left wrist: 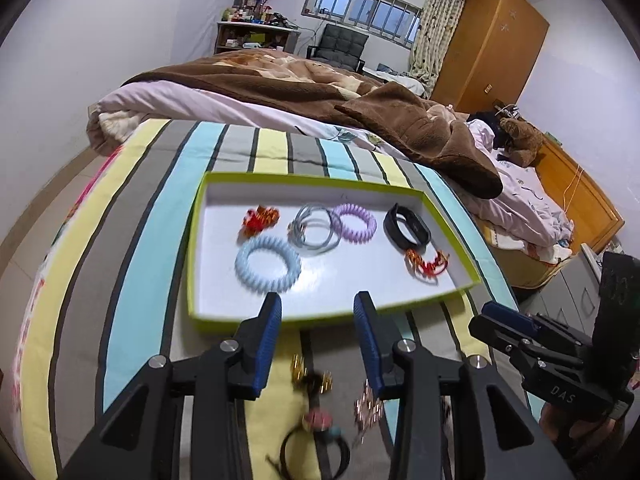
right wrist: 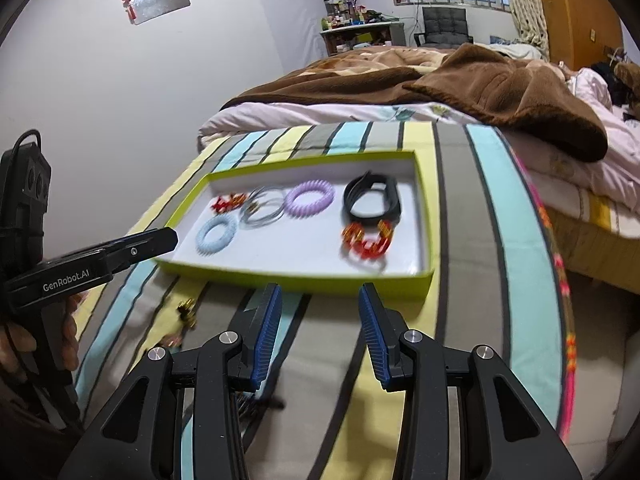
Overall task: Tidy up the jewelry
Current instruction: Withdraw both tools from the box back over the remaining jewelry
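A shallow white tray with a lime-green rim (left wrist: 197,216) (right wrist: 424,208) lies on the striped bedspread. Inside it lie a pale blue coil band (left wrist: 267,263) (right wrist: 216,235), a purple coil band (left wrist: 354,223) (right wrist: 310,199), a grey ring bundle (left wrist: 316,229) (right wrist: 264,207), a black band (left wrist: 406,225) (right wrist: 374,199) and two red-and-gold pieces (left wrist: 259,219) (left wrist: 426,262) (right wrist: 366,240). My left gripper (left wrist: 318,304) stands open just before the tray's near rim, nothing between its fingers. My right gripper (right wrist: 320,294) is open too, short of the rim. Loose gold and pink pieces (left wrist: 312,378) (left wrist: 368,406) and a black hair tie (left wrist: 316,454) lie under the left gripper.
A brown blanket (left wrist: 400,120) and rumpled quilt are heaped beyond the tray. The bedspread's edge drops off at the right (right wrist: 560,280). A wooden wardrobe (left wrist: 492,40), a chair and a cluttered shelf stand at the back. A hand (right wrist: 24,340) holds the left gripper's handle.
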### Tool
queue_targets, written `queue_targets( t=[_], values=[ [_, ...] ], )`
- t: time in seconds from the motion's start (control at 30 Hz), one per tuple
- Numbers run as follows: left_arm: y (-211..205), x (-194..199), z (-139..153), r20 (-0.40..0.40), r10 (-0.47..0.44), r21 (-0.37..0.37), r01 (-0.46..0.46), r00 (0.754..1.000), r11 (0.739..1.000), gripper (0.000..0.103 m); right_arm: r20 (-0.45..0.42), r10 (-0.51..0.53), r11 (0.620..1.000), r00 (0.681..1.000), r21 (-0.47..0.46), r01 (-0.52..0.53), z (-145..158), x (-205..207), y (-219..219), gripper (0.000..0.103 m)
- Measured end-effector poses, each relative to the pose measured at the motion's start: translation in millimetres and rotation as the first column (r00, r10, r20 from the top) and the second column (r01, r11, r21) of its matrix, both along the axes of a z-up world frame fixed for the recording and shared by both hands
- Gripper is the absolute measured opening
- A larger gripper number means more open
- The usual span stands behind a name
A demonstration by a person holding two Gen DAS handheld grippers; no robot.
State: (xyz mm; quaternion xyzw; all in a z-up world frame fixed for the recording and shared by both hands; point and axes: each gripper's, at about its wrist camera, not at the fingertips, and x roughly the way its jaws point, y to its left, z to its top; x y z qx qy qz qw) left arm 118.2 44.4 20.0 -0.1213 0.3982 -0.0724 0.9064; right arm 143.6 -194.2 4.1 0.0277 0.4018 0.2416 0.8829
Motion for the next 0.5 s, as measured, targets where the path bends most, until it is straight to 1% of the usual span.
queue_targets(
  t=[0.2, 0.37, 0.43, 0.5],
  values=[
    [9.3, -26.3, -6.2, -0.003, 0.027, -0.019, -0.027, 1.0, 0.999, 0.04, -0.02, 0.021, 1.0, 1.0, 0.02, -0.02, -10.2, -25.4, 3.4, 0.041],
    [13.1, -46.7, -9.3, 0.0, 0.049, -0.004, -0.049, 0.999, 0.999, 0.04, -0.047, 0.031, 0.999, 0.998, 0.036, -0.029, -18.8, -37.4, 7.0, 0.041],
    [14.7, -53.9, -13.9, -0.007, 0.048, -0.015, -0.048, 0.999, 0.999, 0.04, -0.058, 0.036, 0.999, 0.998, 0.04, -0.034, -22.6, -39.7, 9.5, 0.043],
    [15.7, -57.8, -18.1, -0.017, 0.049, -0.012, -0.05, 0.999, 0.999, 0.04, -0.072, 0.046, 0.998, 0.996, 0.043, -0.043, -26.6, -40.9, 13.5, 0.048]
  ],
)
